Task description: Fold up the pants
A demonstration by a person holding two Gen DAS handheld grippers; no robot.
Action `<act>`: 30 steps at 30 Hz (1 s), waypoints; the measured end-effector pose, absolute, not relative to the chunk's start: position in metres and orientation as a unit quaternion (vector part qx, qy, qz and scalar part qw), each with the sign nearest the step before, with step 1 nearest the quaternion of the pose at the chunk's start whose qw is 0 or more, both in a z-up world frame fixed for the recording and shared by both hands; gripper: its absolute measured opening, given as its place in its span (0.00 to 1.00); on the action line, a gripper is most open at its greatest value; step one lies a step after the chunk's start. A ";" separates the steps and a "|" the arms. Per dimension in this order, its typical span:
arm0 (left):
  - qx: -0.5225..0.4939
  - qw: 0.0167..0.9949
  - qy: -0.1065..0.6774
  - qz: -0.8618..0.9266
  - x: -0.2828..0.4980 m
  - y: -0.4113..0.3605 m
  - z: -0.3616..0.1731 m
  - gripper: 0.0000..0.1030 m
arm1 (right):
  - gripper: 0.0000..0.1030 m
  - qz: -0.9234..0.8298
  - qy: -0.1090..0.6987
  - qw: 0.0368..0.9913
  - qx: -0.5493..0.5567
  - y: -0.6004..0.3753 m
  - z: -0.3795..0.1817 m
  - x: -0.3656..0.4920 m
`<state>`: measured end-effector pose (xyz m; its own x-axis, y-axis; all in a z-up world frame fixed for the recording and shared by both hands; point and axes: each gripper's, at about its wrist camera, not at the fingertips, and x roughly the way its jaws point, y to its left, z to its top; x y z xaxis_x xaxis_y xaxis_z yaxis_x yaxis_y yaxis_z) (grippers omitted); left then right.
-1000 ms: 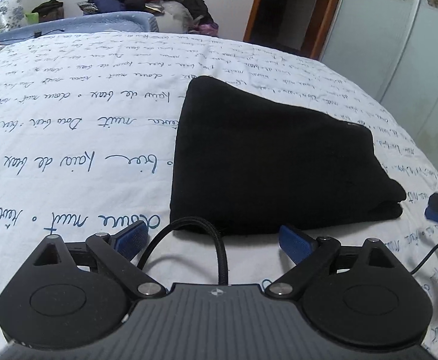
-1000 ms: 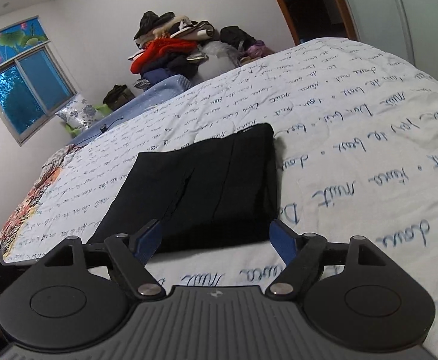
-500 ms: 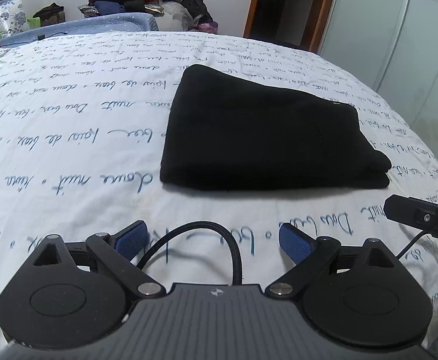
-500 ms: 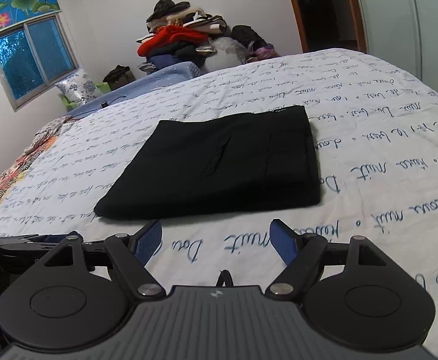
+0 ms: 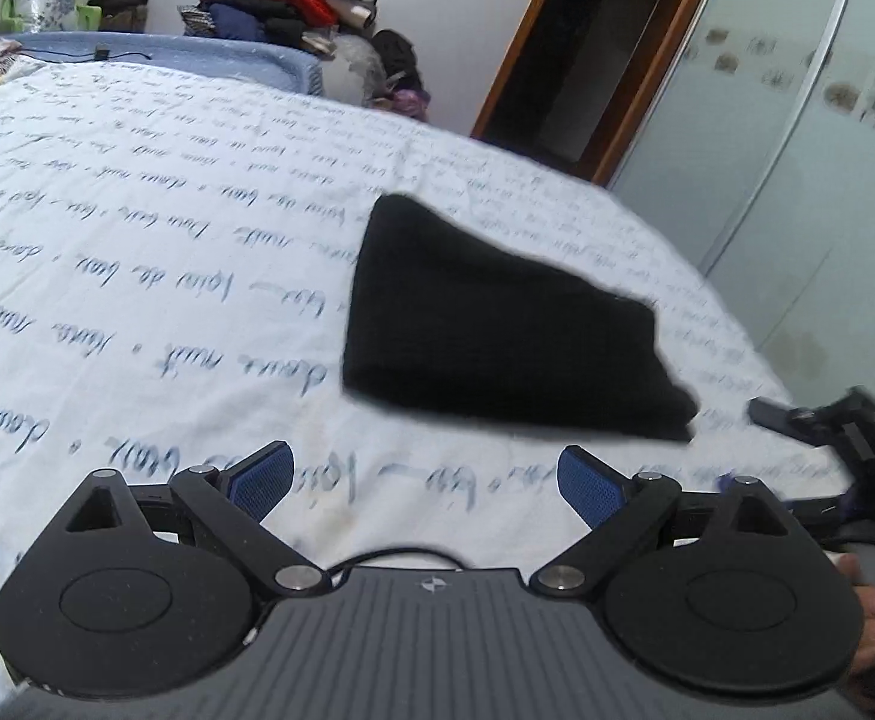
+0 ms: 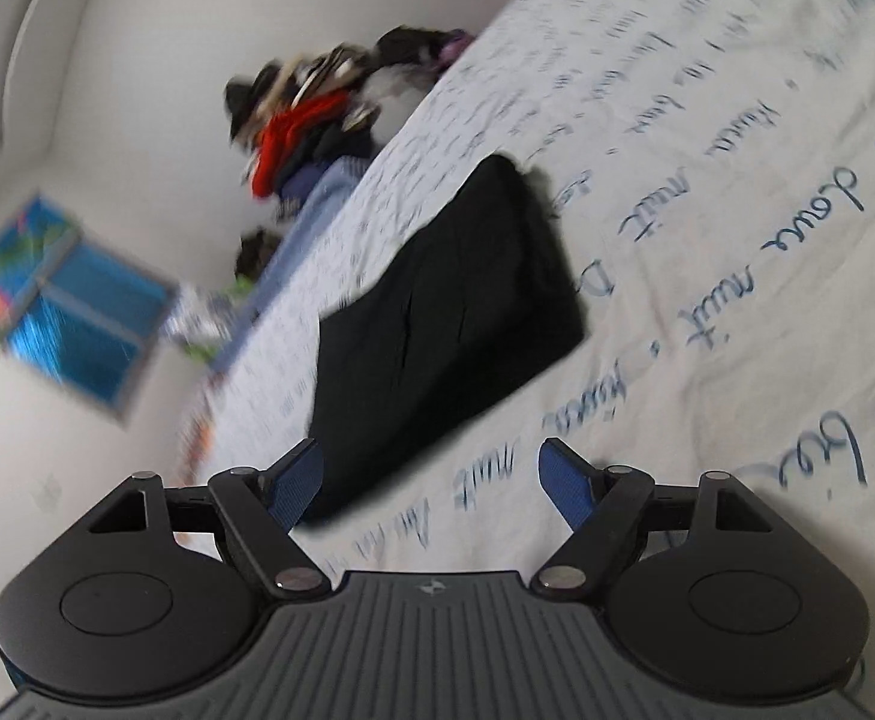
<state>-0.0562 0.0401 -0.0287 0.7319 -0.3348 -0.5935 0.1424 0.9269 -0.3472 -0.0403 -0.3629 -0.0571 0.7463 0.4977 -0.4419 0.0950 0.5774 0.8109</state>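
Pants (image 5: pixel 509 336) lie as a compact black folded stack on the bed (image 5: pixel 137 276), toward its right edge and nearer the front edge than the far end. In the right wrist view the same stack (image 6: pixel 449 312) sits ahead and left of the tool, the frame tilted and smeared.

Left gripper (image 5: pixel 425 480): jaws wide, nothing between them, hanging above bare sheet just short of the stack's near edge. Right gripper (image 6: pixel 431 477): jaws also wide and empty; its left pad overlaps the stack's near corner in the frame, but I can't tell whether it touches. Neither tool holds fabric.

Judgement: fold looks essentially done (stack is rectangular, edges roughly aligned, one corner a bit bulged at the right).

Handling guess: soft, thick-looking knit or fleece, light, limp, not slippery, nothing fragile. Layers will slide apart if lifted by a single one. If it needs moving or another fold, pinch through all layers at the two near corners, one tool each, and keep it low over the sheet. The closed folded side should be the safer grab.
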 end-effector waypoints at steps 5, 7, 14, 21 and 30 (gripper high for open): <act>-0.255 0.876 0.372 -0.173 -0.025 0.049 -0.037 0.93 | 0.77 0.108 0.349 0.777 0.512 -0.381 -0.080 -0.004; -0.287 0.861 0.377 -0.184 -0.012 0.048 -0.044 0.93 | 0.77 0.099 0.348 0.775 0.518 -0.382 -0.084 0.006; -0.402 0.788 0.432 -0.175 0.037 0.064 -0.085 0.93 | 0.87 0.093 0.338 0.780 0.519 -0.377 -0.086 0.028; -0.416 0.777 0.443 -0.163 0.048 0.084 -0.082 0.93 | 0.88 0.044 0.312 0.840 0.442 -0.368 -0.061 0.006; -0.422 0.740 0.478 -0.214 0.110 0.091 -0.092 0.99 | 0.93 0.087 0.376 0.815 0.432 -0.397 -0.075 0.064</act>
<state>0.1101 0.0914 -0.0919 0.4509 -0.7207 -0.5266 -0.0875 0.5515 -0.8296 0.0643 -0.3972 -0.0754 0.7025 0.4663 -0.5376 0.1836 0.6111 0.7699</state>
